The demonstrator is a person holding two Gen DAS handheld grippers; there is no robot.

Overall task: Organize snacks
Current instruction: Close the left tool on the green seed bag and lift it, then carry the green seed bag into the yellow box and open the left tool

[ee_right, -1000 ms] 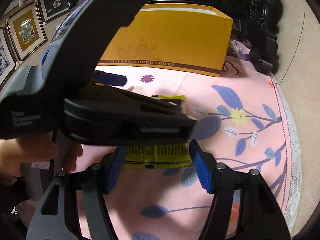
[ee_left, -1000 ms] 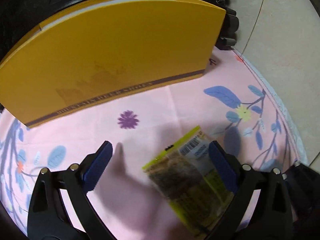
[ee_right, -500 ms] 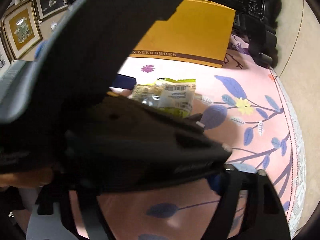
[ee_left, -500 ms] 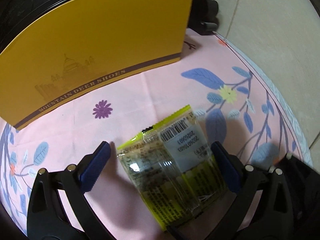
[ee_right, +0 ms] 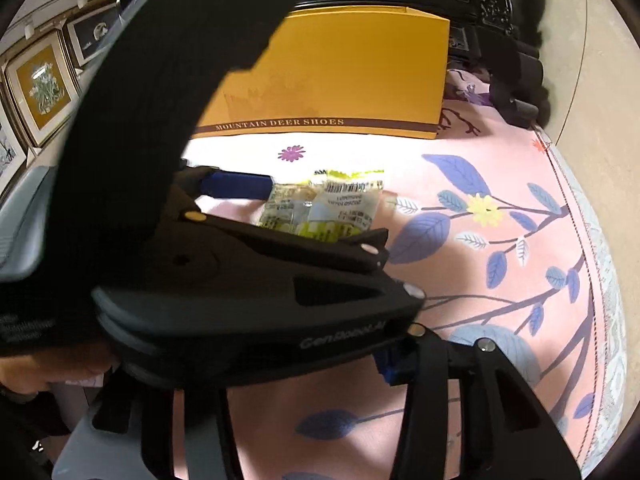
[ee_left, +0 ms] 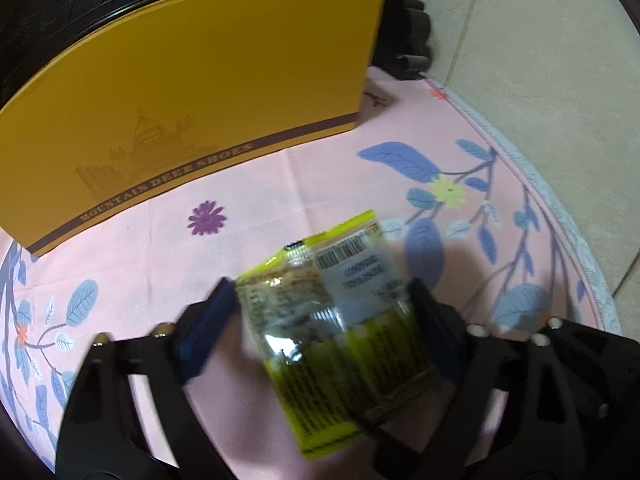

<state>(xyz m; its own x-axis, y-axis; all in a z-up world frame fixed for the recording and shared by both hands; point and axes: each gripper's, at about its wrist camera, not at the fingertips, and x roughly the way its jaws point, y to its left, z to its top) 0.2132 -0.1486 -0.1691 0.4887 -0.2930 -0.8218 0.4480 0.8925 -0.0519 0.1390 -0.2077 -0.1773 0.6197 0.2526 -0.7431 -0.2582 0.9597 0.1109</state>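
The left gripper [ee_left: 320, 312], black with blue pads, is closing its two fingers on a yellow-green plastic snack packet with a white barcode label [ee_left: 340, 320]. The packet is sitting between the pads, which are touching its left and right edges. Its lower part is reaching back toward the gripper body and its top edge is sticking out ahead of the fingertips. The picture is blurred here, so I cannot tell whether the packet is resting on the cloth or lifted a little above it.

Under the gripper a pink tablecloth with blue leaves and small flowers [ee_left: 280, 176] is covering the table. Ahead of the left fingertip a purple flower print is lying on this cloth. Farther ahead, well apart from the packet, a large yellow cardboard shoe box with a brown stripe and the words MOUNTAIN DEER SHOES [ee_left: 200, 80] is standing on its side. Behind the box dark carved wooden furniture [ee_left: 60, 12] is showing.

In the right wrist view, the left gripper [ee_right: 280, 280] is filling the near left part of the picture, and the packet [ee_right: 332, 208] is showing just past it, in front of the box [ee_right: 340, 72]. The right gripper [ee_right: 280, 368] is mostly hidden behind it; only one blue pad is peeking out, so I cannot tell if its fingers are apart or together. To the far left, framed pictures [ee_right: 40, 88] are hanging on a wall.
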